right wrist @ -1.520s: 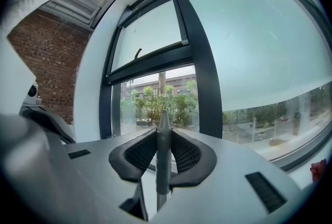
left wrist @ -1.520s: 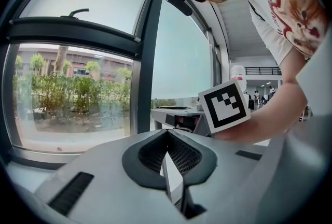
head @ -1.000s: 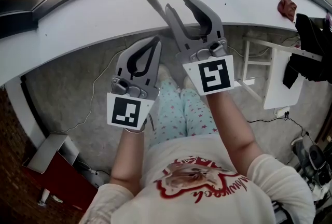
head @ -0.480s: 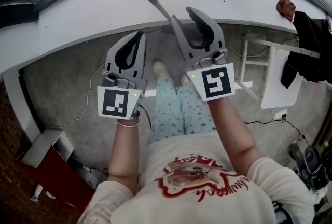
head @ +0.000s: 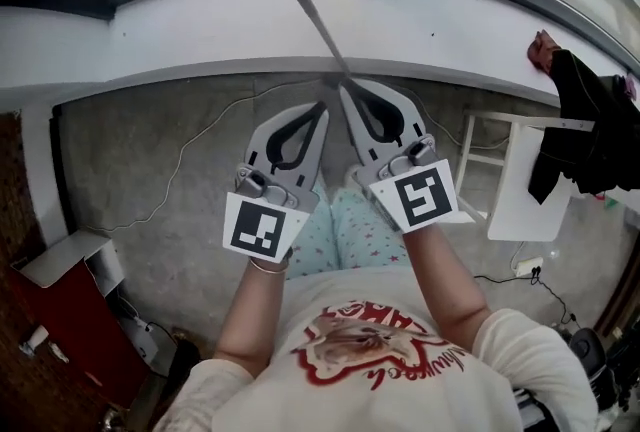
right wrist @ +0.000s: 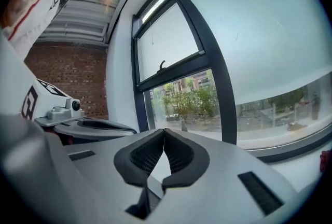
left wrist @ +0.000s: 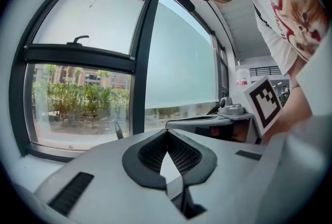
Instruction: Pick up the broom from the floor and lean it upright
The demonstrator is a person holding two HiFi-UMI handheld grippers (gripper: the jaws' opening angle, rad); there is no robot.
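Item under inspection: a thin grey rod, which I take to be the broom handle (head: pixel 315 25). It slants up and to the left across the white ledge (head: pixel 150 40) under the window, with its top end close to the ledge's far edge. Its lower end meets the ledge's near edge, right at the tips of the right gripper (head: pixel 350 95). I see no brush head in any view. The right gripper view shows the right gripper (right wrist: pixel 164 130) with its ribbed pads (right wrist: pixel 148 153) meeting at the tip and nothing between them. From the head view I cannot tell whether the rod touches it. The left gripper (head: pixel 320 108) is held just beside the right one, its tips also near the ledge's near edge. The left gripper view confirms the left gripper (left wrist: pixel 166 132) is closed on nothing. Below the ledge lies grey floor (head: pixel 130 180) with a loose cable (head: pixel 190 155). A red box (head: pixel 60 330) sits toward the ledge's left end. A white rack (head: pixel 525 180) hung with dark clothing (head: pixel 590 135) stands toward its right end.
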